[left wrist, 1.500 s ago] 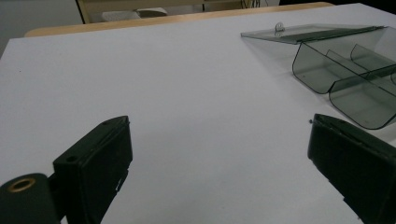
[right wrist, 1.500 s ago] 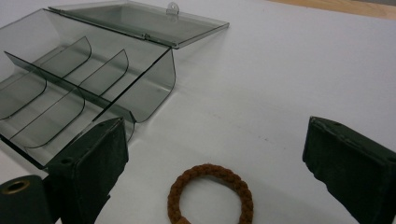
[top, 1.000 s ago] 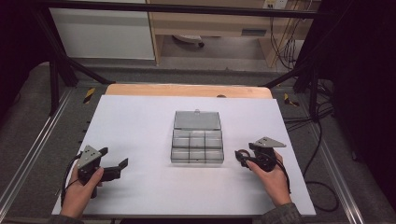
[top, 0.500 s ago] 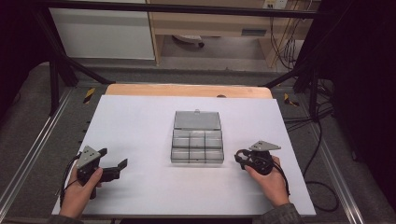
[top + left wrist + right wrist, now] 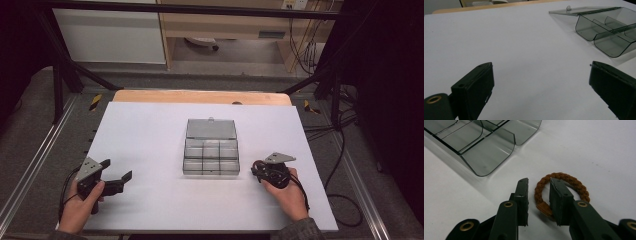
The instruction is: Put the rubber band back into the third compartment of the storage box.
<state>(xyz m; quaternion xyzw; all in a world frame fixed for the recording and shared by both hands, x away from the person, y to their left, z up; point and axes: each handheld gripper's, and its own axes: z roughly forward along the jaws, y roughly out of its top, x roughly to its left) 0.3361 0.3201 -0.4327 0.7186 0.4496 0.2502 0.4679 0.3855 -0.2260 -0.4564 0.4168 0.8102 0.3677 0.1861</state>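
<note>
Bracelet [image 5: 563, 185] flat on table, tag end toward right gripper [image 5: 539, 183]

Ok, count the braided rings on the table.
1. The brown braided ring lies on the white table beside the clear compartment box, its left side between the right gripper jaws.

Lab: white-topped table [image 5: 150, 130] inside black frame [image 5: 60, 75], trailing cables [image 5: 345, 140].

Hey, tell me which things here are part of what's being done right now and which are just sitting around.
In the job:
- brown braided ring, its left side between the jaws, which have just been closing
- right gripper
- clear compartment box, lid open

Just there:
- left gripper, open, holding nothing
- white table sheet
</note>
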